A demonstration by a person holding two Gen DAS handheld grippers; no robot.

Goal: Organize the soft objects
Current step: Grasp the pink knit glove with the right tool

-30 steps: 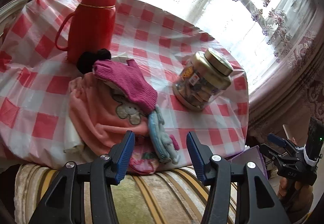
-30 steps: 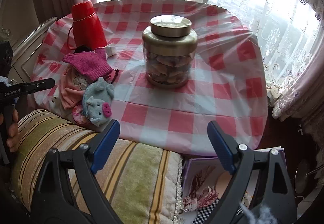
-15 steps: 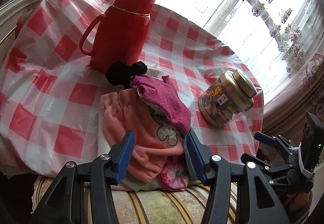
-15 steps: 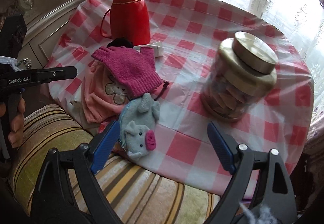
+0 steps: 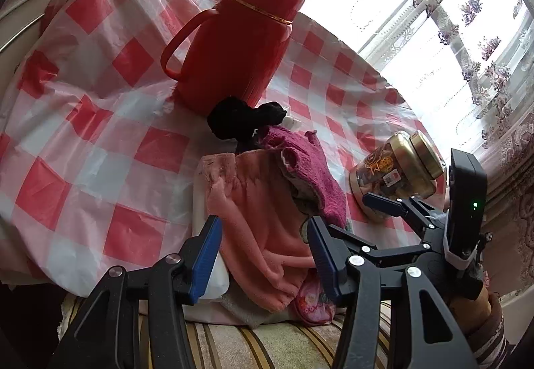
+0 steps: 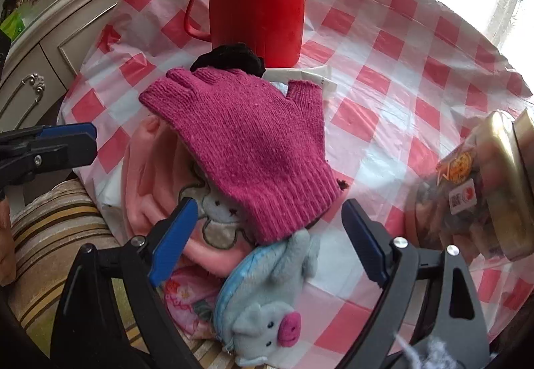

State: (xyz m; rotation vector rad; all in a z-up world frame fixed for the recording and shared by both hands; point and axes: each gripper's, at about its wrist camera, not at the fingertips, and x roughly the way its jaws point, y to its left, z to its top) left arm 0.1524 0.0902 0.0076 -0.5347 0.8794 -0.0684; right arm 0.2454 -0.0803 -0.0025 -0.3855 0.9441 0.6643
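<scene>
Right gripper [image 6: 267, 235] fingers wide open, empty, straddling the magenta glove [image 6: 247, 148] cuff, glove's length running away toward red thermos [image 6: 257, 1]; left gripper [image 5: 263, 255] half-open, empty, farther off.

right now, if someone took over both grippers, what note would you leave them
Left gripper: open, empty, jaws either side of the pink cloth.
Right gripper: open wide, empty, over the glove cuff and pig pouch.
Soft things sit heaped at the near table edge: glove on top of the pink cloth, pig pouch in front, black item behind by the flask. Jar stands apart.
Done: nothing sorted yet.
Left: the whole pile.
</scene>
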